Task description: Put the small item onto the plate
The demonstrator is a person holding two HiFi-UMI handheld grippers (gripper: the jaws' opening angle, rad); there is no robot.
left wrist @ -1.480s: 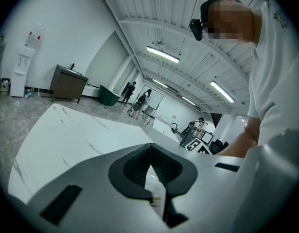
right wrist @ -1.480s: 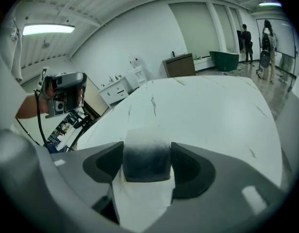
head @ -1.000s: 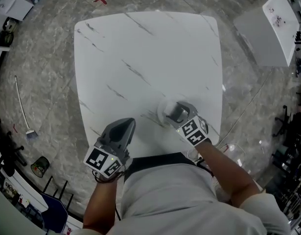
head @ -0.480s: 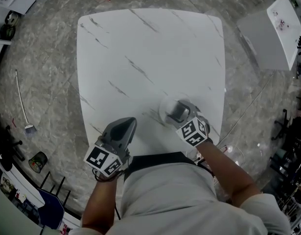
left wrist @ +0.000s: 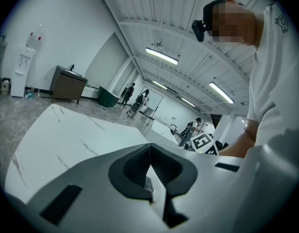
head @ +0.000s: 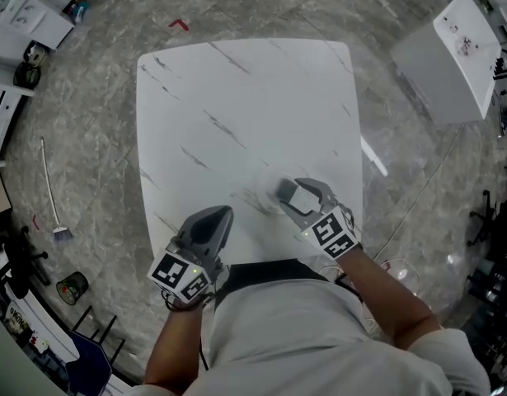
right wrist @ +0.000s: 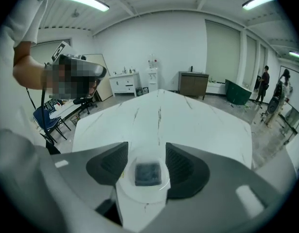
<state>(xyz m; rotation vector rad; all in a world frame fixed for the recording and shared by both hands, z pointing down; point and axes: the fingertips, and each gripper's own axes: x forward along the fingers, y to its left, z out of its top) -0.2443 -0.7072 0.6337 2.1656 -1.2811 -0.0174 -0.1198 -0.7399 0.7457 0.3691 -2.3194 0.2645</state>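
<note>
The right gripper hangs low over the table, its 2 jaws closing. The item, a small dark square, lies between them on the plate at the lower centre of the right gripper view. Neither pad touches it, so the grip is loose. The item may have a clear casing, but blur makes that unsure. In the head view, the left gripper sits at the table's near edge, lower left of centre, its jaws pressed together on nothing.

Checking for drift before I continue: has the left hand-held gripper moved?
No. The left hand-held gripper still sits by the table's near edge.
</note>
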